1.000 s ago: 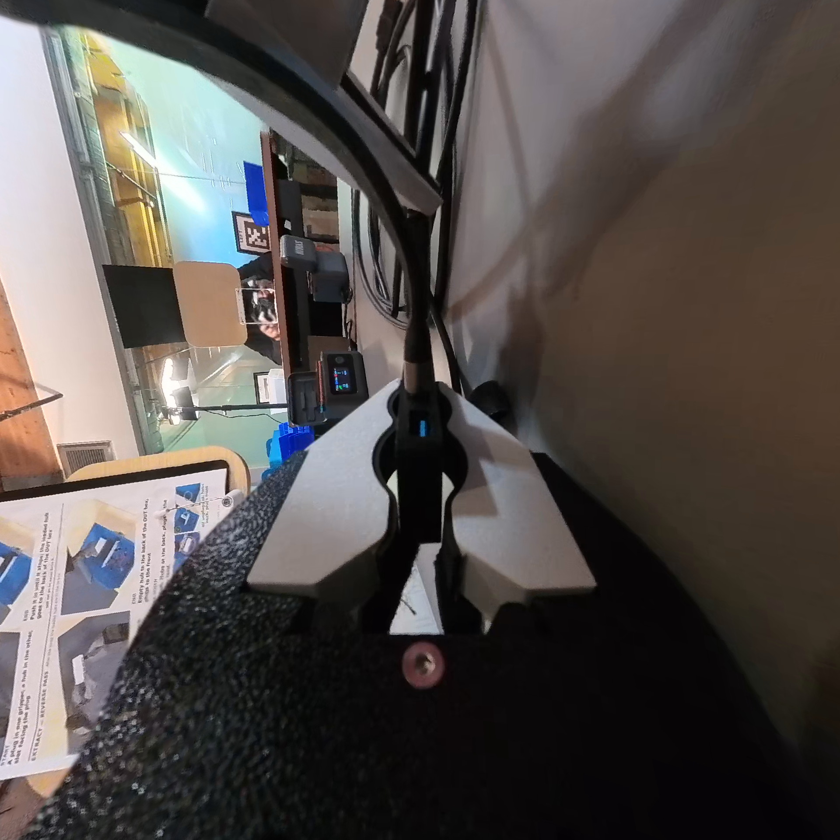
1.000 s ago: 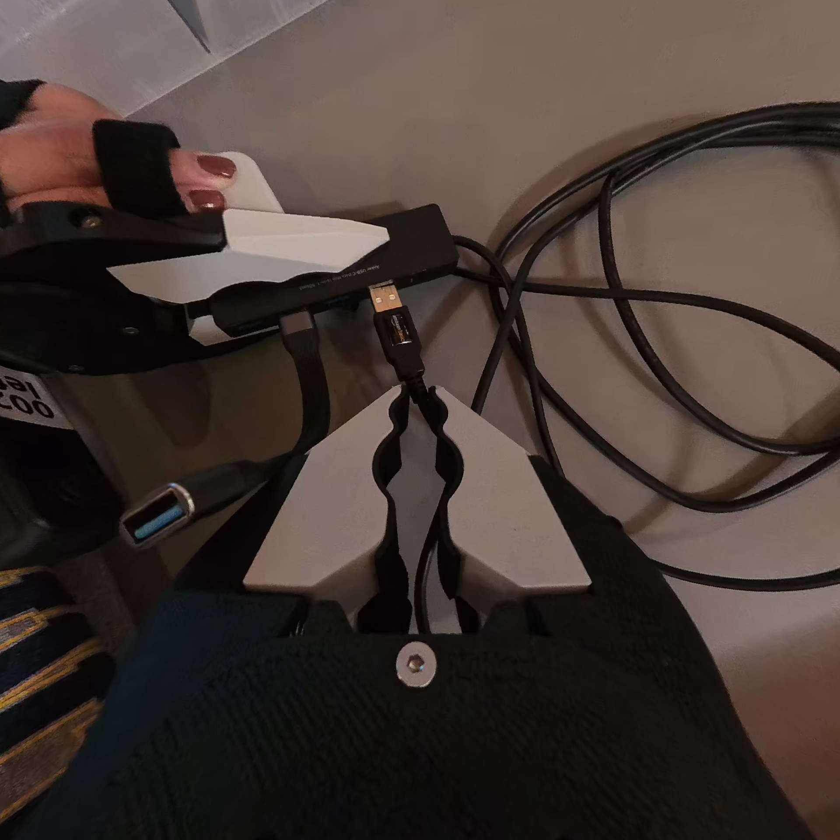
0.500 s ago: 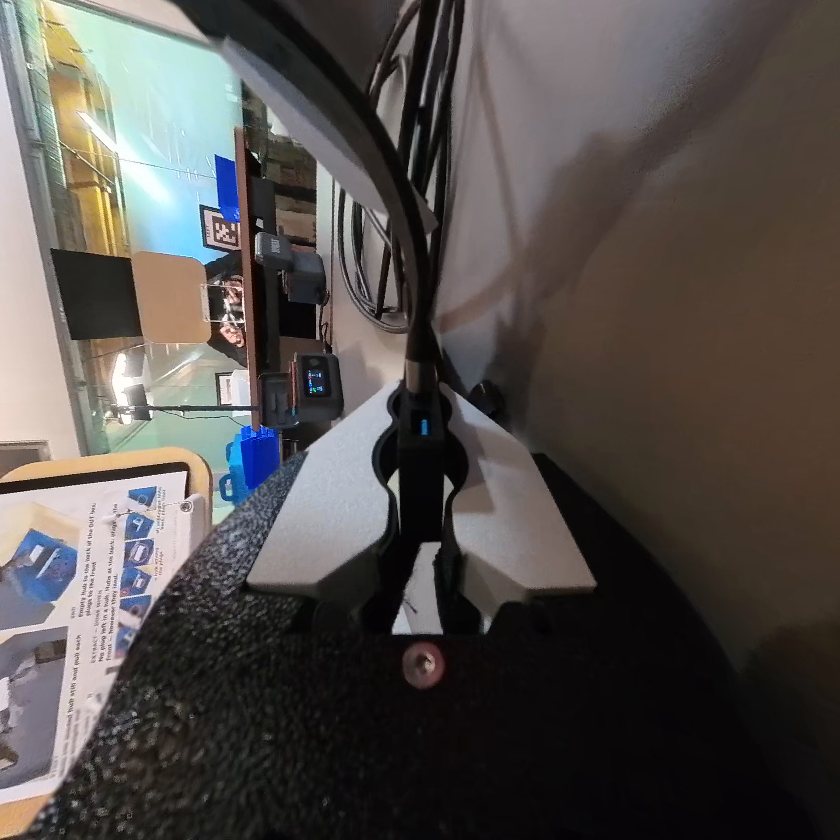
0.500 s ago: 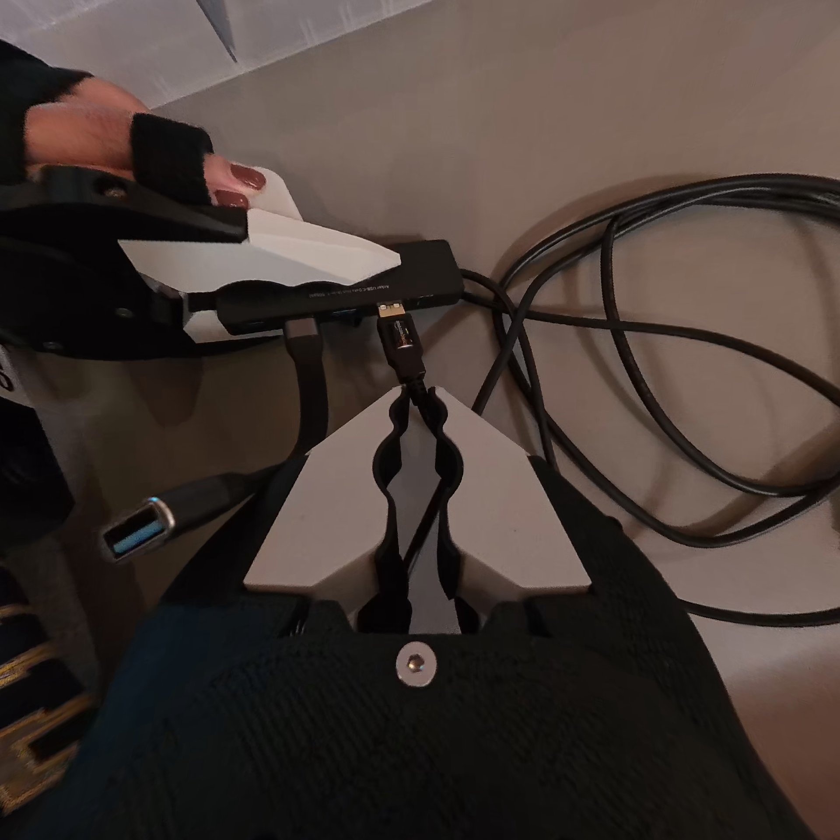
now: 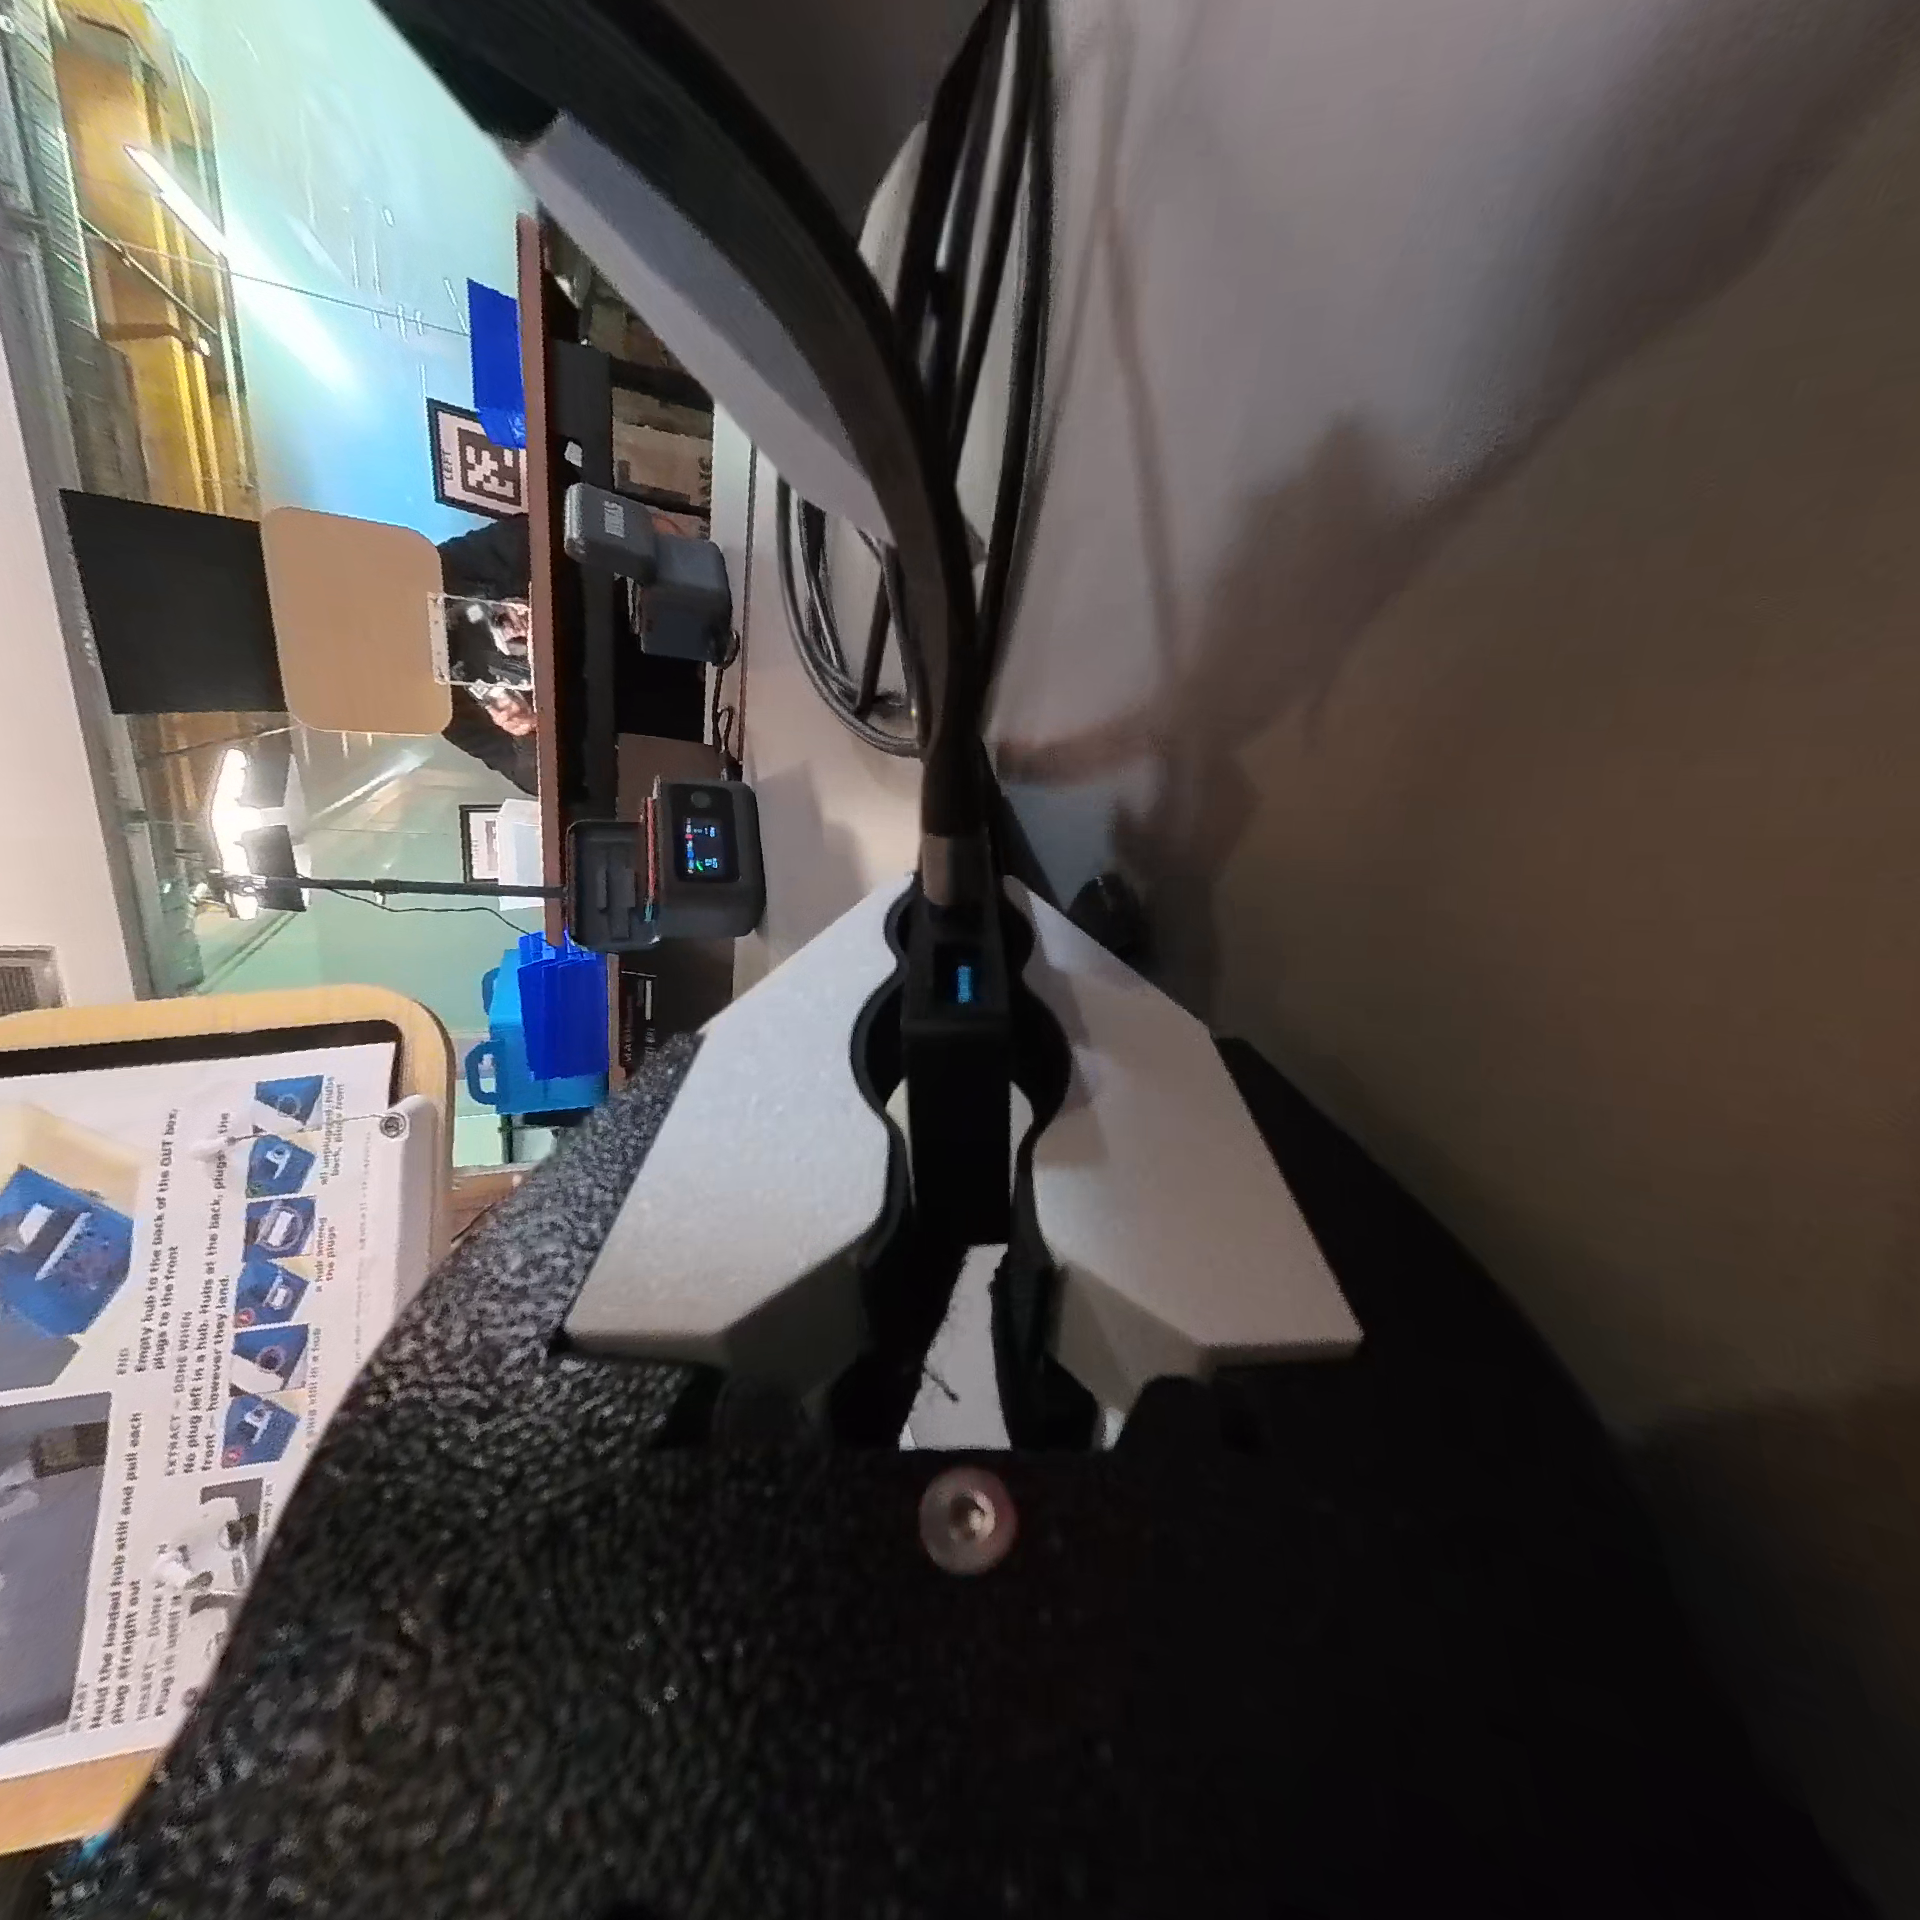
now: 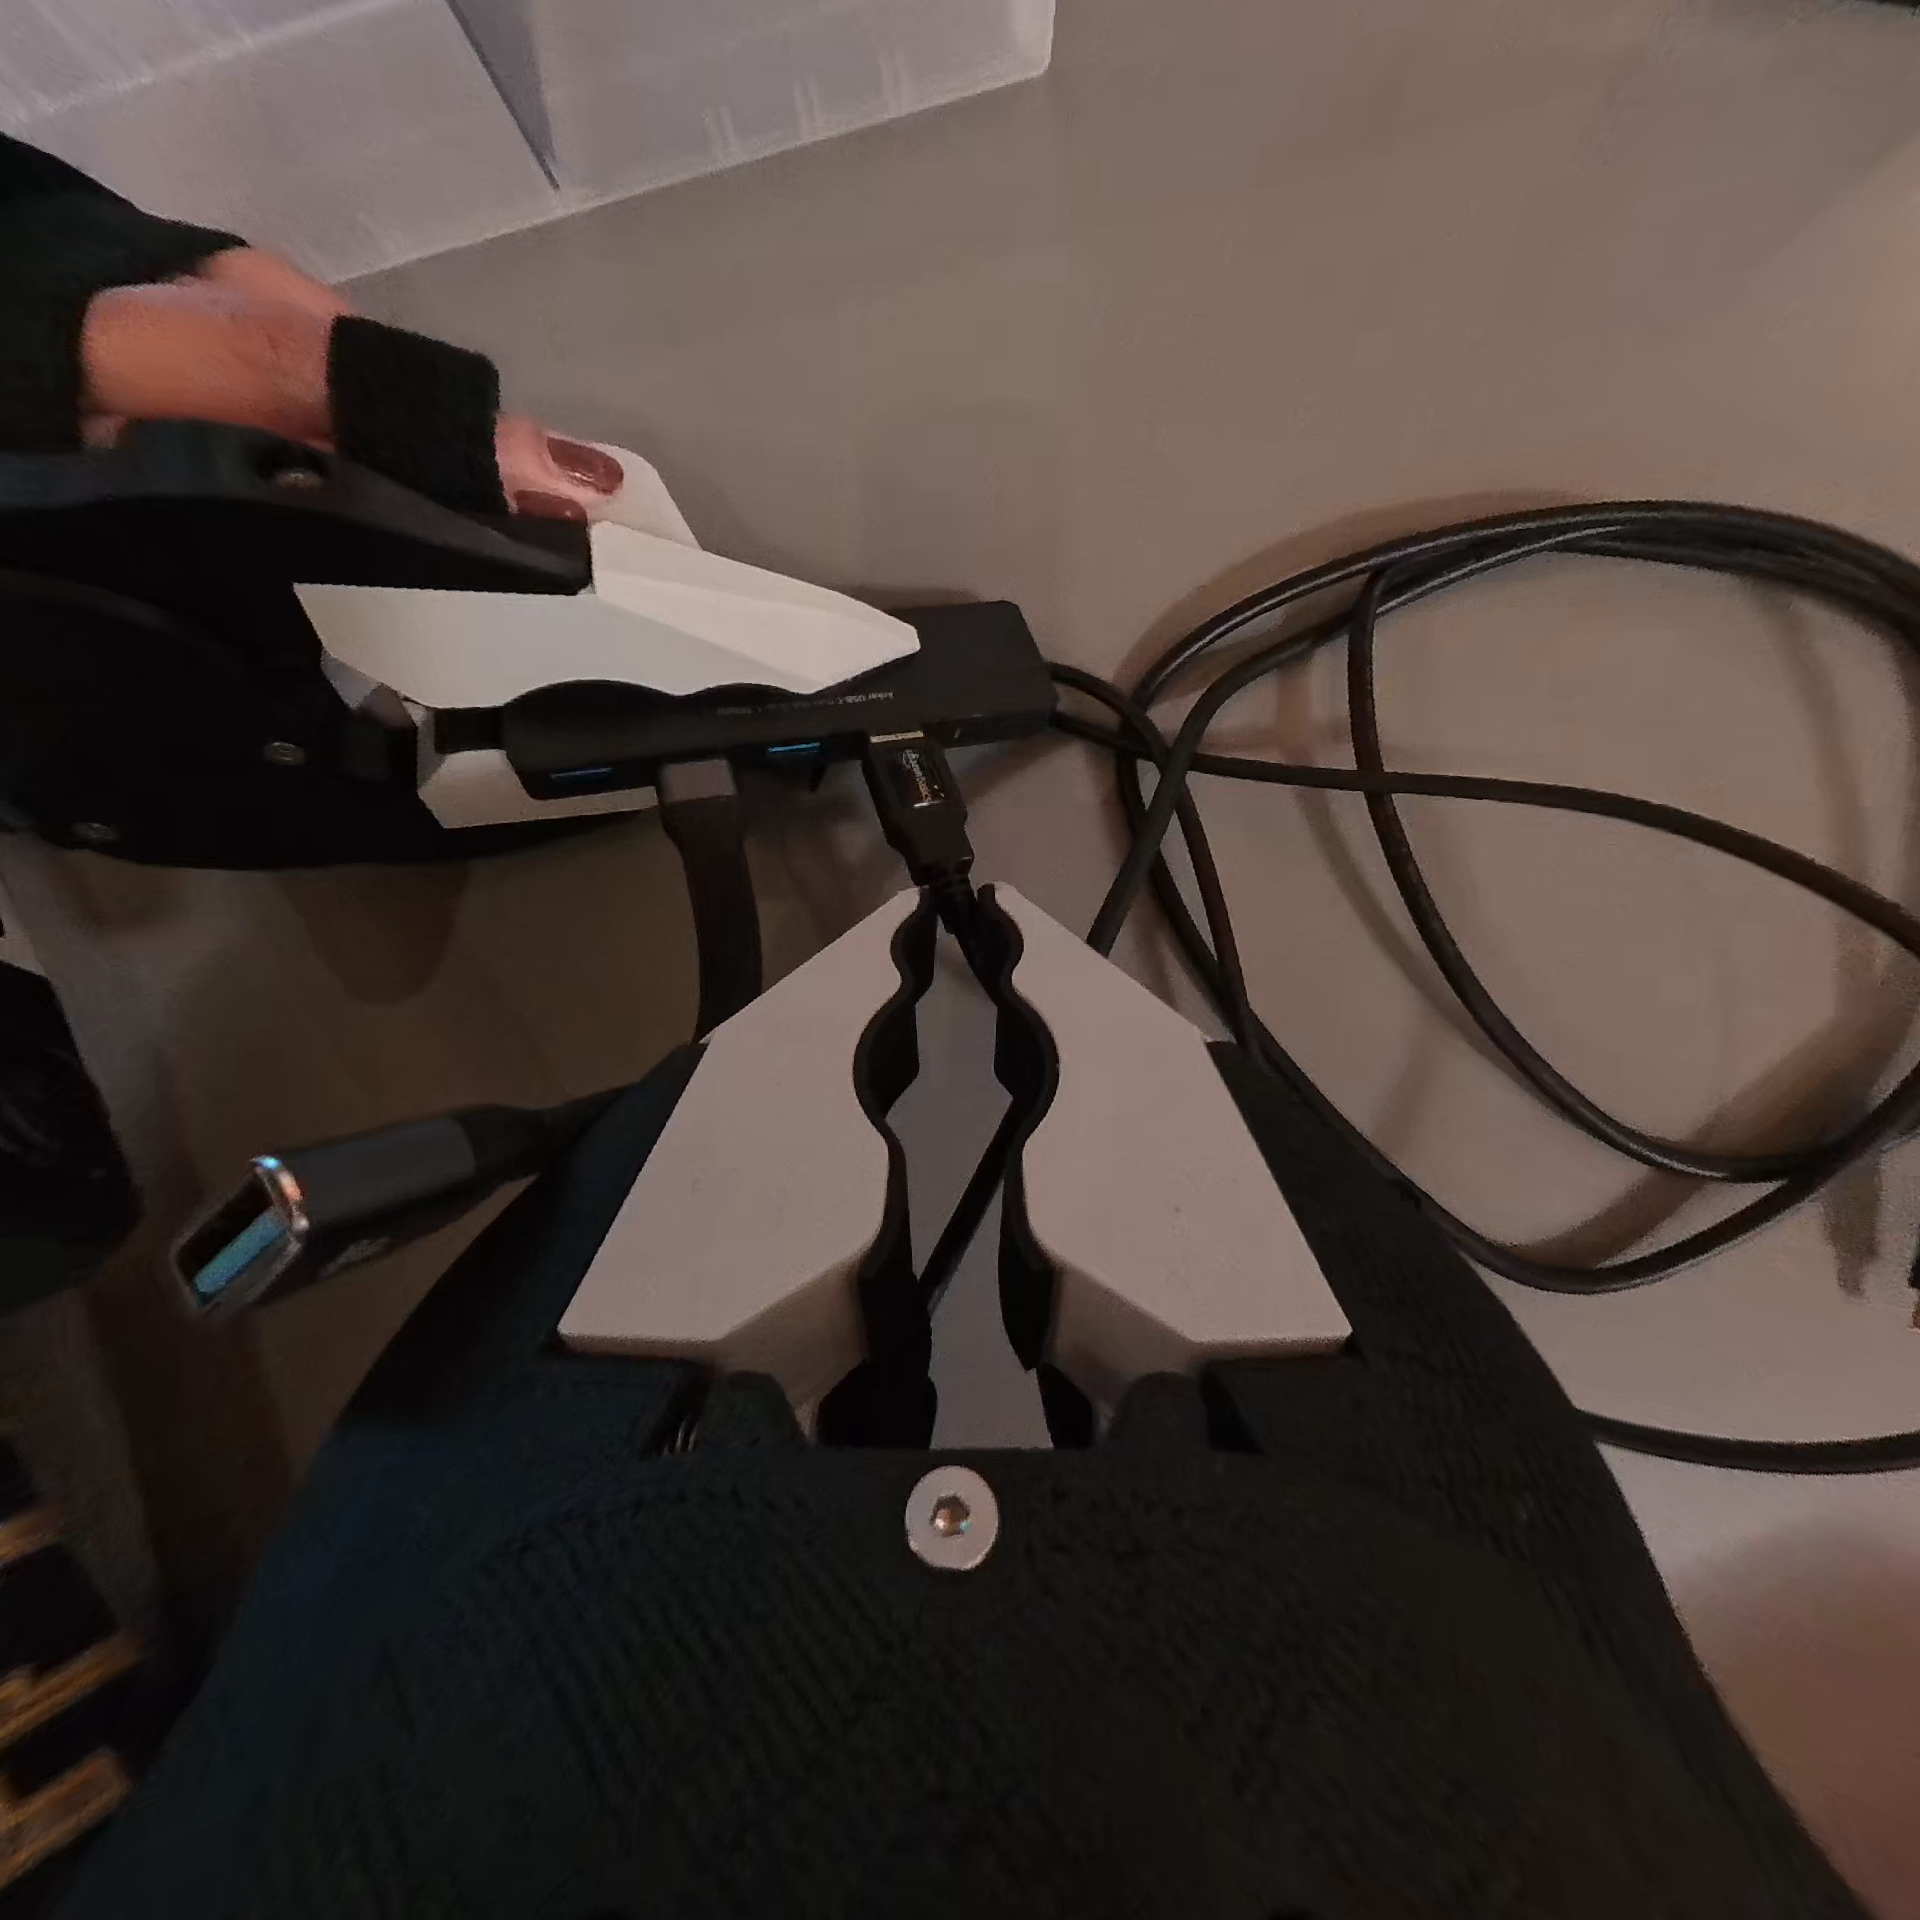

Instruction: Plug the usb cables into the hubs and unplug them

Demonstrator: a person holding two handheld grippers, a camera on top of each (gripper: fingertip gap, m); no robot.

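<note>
Left wrist view: the left gripper [image 5: 956,935] is clamped edge-on around the black hub [image 5: 956,1081]. Right wrist view: the right gripper [image 6: 956,904] pinches the cable [image 6: 961,914] just behind its plug [image 6: 914,790], which sits in the hub [image 6: 935,675], far and left of centre on the table [image 6: 1247,312].

1. Both views are dim and warm-toned; the table [image 6: 1351,312] is grey-brown and darkens toward the frame bottoms.
2. The brightest area is the window [image 5: 312,260], left of the table edge.
3. Cables [image 6: 1558,831] cast soft shadows.
4. Wide-angle bending; slight blur at edges.
</note>
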